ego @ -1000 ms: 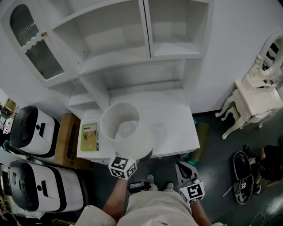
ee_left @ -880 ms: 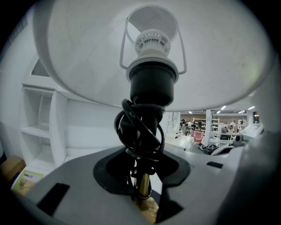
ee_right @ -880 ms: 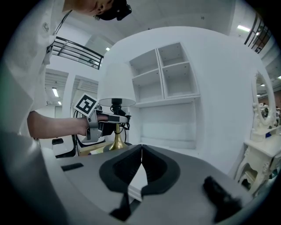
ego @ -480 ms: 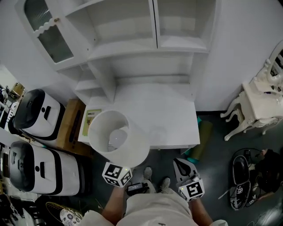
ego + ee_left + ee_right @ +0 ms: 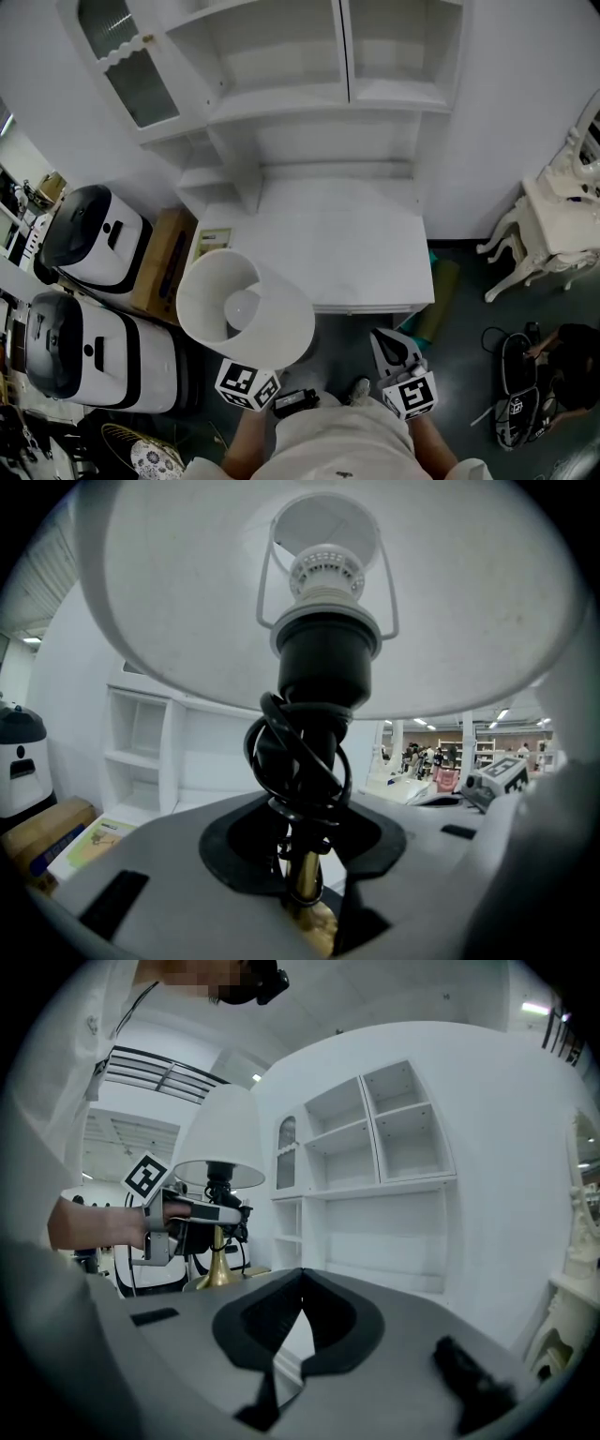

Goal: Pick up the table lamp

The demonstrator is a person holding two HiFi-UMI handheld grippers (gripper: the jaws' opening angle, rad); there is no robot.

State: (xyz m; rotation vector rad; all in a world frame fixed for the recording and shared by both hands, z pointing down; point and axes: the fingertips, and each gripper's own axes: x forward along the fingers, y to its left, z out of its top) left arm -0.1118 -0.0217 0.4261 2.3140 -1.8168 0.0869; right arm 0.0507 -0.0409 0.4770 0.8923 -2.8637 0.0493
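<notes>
The table lamp has a white shade (image 5: 246,305), a black socket (image 5: 326,658) wound with black cord, and a brass stem (image 5: 302,883) and base (image 5: 220,1274). It hangs in the air off the desk's front left corner, tilted a little. My left gripper (image 5: 305,897) is shut on the brass stem just under the cord; in the head view only its marker cube (image 5: 247,384) shows below the shade. My right gripper (image 5: 386,342) is held near my body at the right, jaws shut with nothing between them (image 5: 300,1288).
A white desk (image 5: 347,248) with shelves above stands ahead. Two white-and-black appliances (image 5: 94,239) (image 5: 70,352) and a brown box (image 5: 164,262) crowd the left. A booklet (image 5: 213,241) lies on the desk's left edge. A white ornate side table (image 5: 562,220) stands at the right.
The lamp has travelled with my left gripper from over the desk's front left part to beyond its front left corner, towards me. The right gripper has barely shifted.
</notes>
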